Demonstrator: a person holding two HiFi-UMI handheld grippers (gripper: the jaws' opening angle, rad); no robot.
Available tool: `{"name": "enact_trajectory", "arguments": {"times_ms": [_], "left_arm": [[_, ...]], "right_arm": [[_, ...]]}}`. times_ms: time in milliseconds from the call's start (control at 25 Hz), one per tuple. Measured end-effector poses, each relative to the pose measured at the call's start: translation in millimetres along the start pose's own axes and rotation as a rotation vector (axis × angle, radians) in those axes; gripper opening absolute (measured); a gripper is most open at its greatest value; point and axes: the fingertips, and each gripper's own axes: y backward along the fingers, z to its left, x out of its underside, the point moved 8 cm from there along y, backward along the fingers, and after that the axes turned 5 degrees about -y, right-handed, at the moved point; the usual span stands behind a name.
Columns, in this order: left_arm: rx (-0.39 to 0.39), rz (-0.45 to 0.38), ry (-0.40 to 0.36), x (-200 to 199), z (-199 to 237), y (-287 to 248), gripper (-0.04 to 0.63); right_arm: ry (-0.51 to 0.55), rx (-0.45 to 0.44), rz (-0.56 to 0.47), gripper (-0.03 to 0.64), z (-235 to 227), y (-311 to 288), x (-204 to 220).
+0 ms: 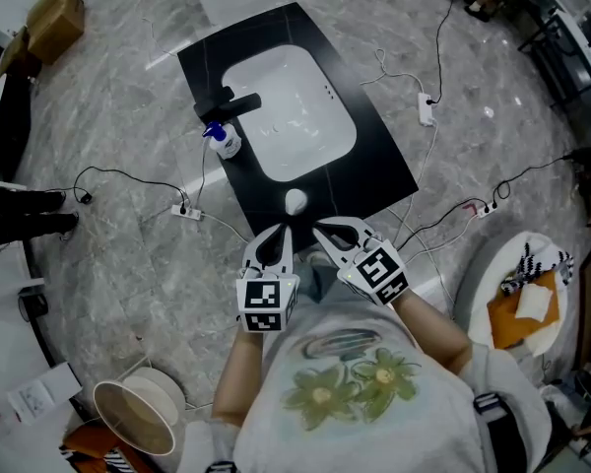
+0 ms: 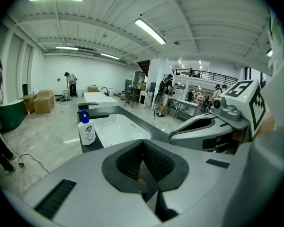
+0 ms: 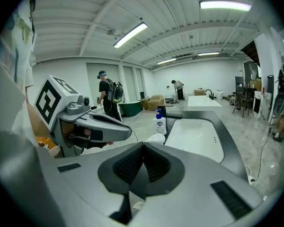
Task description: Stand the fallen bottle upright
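Both the left claw [image 1: 283, 229] and right claw [image 1: 318, 230] hang clenched, empty, beside the worktop's [image 1: 374, 156] near edge, where a white bottle [image 1: 295, 201] sits. Open floor [image 1: 128, 116] rings the worktop.

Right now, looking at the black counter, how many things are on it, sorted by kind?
Bottles: 2, the pump bottle and the white bottle
Faucets: 1, the faucet
Sinks: 1, the sink
Total: 4
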Motion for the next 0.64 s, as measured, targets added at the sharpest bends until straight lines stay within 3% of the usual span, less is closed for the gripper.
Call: {"name": "enact_trajectory", "arguments": {"times_ms": [640], "left_arm": [[-0.001,-0.004,0.007,3.2,4.4,3.0,0.015]], "right_arm": [[-0.011,0.008,0.003,0.04,3.0,-6.7,1.7]]}}
